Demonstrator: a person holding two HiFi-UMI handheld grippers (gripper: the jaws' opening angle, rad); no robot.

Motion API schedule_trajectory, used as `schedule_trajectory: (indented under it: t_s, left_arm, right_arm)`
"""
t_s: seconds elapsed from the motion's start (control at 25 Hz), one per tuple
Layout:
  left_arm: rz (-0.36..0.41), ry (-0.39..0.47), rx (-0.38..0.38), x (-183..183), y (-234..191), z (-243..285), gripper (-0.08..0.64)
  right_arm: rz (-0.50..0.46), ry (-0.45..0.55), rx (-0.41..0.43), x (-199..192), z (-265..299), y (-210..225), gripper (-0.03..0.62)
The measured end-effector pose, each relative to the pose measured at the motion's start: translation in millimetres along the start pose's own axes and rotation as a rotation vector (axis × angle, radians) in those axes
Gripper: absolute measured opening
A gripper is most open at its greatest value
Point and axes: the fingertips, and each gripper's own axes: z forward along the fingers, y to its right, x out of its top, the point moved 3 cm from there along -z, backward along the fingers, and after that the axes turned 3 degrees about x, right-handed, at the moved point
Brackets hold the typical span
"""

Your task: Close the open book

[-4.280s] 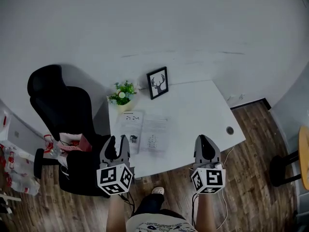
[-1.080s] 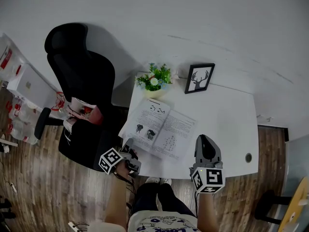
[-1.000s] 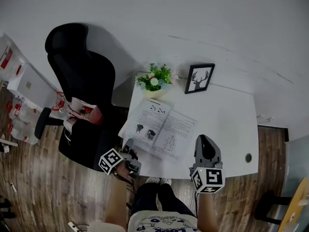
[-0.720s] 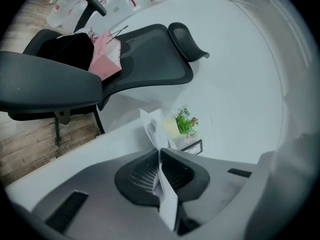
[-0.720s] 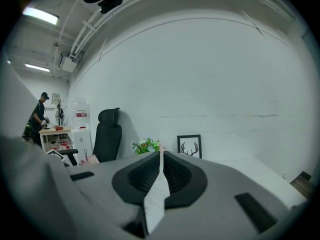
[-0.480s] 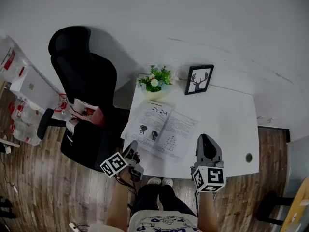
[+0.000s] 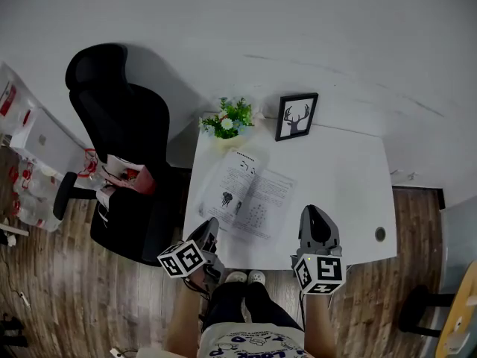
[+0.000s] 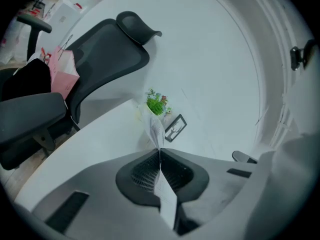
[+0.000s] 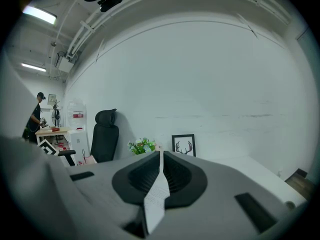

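**Left hand-held gripper (image 7: pixel 212 227) pinches the left leaf (image 7: pixel 232 186) of the book (image 7: pixel 261 203)**

Left jaws are pressed together on the near edge of that leaf. In the left gripper view the sheet rises from the jaw tips as a thin, tilted strip with print on it. This hand-held gripper sits at the near-left corner of the desk (image 7: pixel 343 177).

Seen from the head view, the book lies open on the left half of the desk, between the near edge and the far-left corner. Its right page lies flat. The left leaf is lifted off the surface and looks narrower than the right one.

Right hand-held gripper (image 7: pixel 312 215) hovers over the near edge, near the book's near-right corner but not touching it. Its jaws are closed on each other.

A potted plant (image 7: pixel 227 121) stands at the far-left corner. A framed deer picture (image 7: pixel 296 115) stands upright along the far edge, just beside it. A black office chair (image 7: pixel 119 133) sits off the left edge with a pink bag (image 7: pixel 125 174) on its seat. A round cable hole (image 7: pixel 380 234) shows near the near-right corner.
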Motion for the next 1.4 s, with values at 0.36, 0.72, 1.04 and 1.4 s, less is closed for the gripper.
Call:
schedule_trajectory:
  t_s: [0.36, 0.72, 1.04, 1.4]
  left_arm:
    - [0.173, -0.135, -0.067, -34.0, 37.7, 20.9, 0.028]
    - [0.359, -0.247, -0.064, -64.9, 48.4, 30.9, 0.028]
    - [0.620, -0.365, -0.037, -100.1, 49.8, 42.8, 0.029]
    - [0.917, -0.446, 0.019, -127.0, 46.9, 52.5, 0.029]
  right_arm:
    - [0.010, 0.001, -0.041, -2.5, -15.9, 13.0, 0.035]
    - [0.025, -0.001, -0.092, -7.7, -29.2, 30.6, 0.035]
    - [0.038, -0.019, -0.129, -17.6, -36.8, 42.4, 0.035]
    - [0.057, -0.032, -0.176, -26.2, -45.5, 55.4, 0.035]
